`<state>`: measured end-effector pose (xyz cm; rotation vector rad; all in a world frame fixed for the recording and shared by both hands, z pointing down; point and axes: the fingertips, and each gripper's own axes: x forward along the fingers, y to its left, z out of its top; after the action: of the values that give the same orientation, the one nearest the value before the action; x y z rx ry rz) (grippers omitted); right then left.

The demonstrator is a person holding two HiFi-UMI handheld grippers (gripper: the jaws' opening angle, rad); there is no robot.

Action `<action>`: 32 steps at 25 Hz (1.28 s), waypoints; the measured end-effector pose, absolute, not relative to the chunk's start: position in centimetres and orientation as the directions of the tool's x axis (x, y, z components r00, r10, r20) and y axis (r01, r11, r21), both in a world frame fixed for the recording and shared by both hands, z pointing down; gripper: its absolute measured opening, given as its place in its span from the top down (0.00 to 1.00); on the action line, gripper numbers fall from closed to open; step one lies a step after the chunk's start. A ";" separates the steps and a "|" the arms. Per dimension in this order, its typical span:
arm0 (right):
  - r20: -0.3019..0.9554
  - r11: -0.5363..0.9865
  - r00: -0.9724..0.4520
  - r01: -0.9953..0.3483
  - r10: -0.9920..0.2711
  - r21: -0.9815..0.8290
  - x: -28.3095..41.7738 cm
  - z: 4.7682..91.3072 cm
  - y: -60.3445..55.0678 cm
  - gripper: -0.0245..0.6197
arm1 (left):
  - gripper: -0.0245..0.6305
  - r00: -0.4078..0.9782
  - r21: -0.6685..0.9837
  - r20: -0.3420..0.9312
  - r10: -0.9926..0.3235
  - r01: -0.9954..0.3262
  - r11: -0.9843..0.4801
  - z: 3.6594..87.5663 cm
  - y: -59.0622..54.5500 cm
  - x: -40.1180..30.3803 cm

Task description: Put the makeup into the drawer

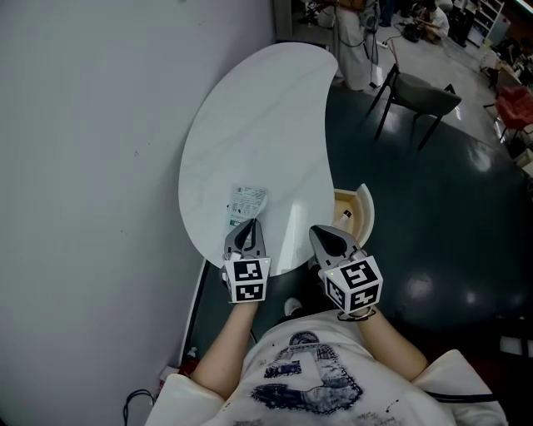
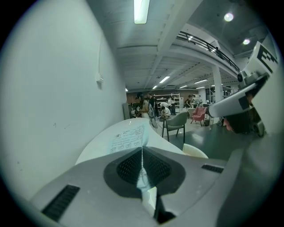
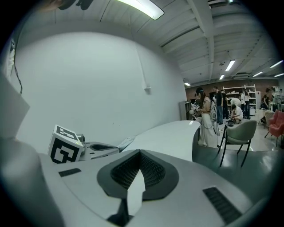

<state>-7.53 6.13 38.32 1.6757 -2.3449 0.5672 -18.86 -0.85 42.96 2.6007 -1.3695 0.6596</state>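
Left tool (image 1: 247, 226): jaws together, clamped on the near edge of a thin printed packet (image 1: 247, 202); lower middle of the head view.
Right tool (image 1: 321, 232): jaws together with nothing between them; just right of the left tool, at about the same height in the frame.
Packet: pale, flat, with small print. It sticks out ahead of the left tool's tip over the near end of the counter (image 1: 266, 116). Whether its far end touches the surface I cannot tell.
Drawer (image 1: 360, 215): open, pale wood with a curved front. It juts out from under the counter's right edge, just above the right tool in the head view.
Counter: white, smooth, bean-shaped. It runs from the lower middle to the upper middle of the head view, and its left side lies along the wall.
Wall (image 1: 83, 166): plain grey, filling the left of the head view.
Floor (image 1: 450, 216): dark and glossy, with pale reflections, on the right.
Chair (image 1: 425, 96): grey seat on thin dark legs, upper right, well apart from the counter.
Far room: people (image 3: 206, 115) standing and crouching near shelves (image 2: 173, 99); long ceiling lights (image 2: 141, 11) overhead.
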 end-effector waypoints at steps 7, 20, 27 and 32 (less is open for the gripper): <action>0.368 0.263 -0.314 -0.947 -0.875 -0.182 -7.6 38.0 7.7 0.93 | 0.89 0.511 -0.084 0.417 -0.752 -0.802 -0.592 42.2 1.0 -18.7; 0.374 0.263 -0.304 -0.952 -0.876 -0.158 -7.9 37.3 9.0 0.93 | 0.89 0.536 -0.053 0.389 -0.750 -0.799 -0.599 40.7 2.8 -18.3; 0.389 0.217 -0.261 -0.964 -0.884 -0.153 -5.0 38.0 9.7 0.93 | 0.89 0.573 -0.039 0.397 -0.717 -0.770 -0.637 41.7 3.0 -15.0; 0.396 0.168 -0.221 -0.972 -0.891 -0.166 -1.6 38.5 10.2 0.93 | 0.89 0.610 -0.041 0.403 -0.682 -0.733 -0.679 42.0 3.3 -11.0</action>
<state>-1.58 10.18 38.51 1.8148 -2.2328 0.5717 -11.05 3.30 42.03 2.7024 -1.1939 0.5951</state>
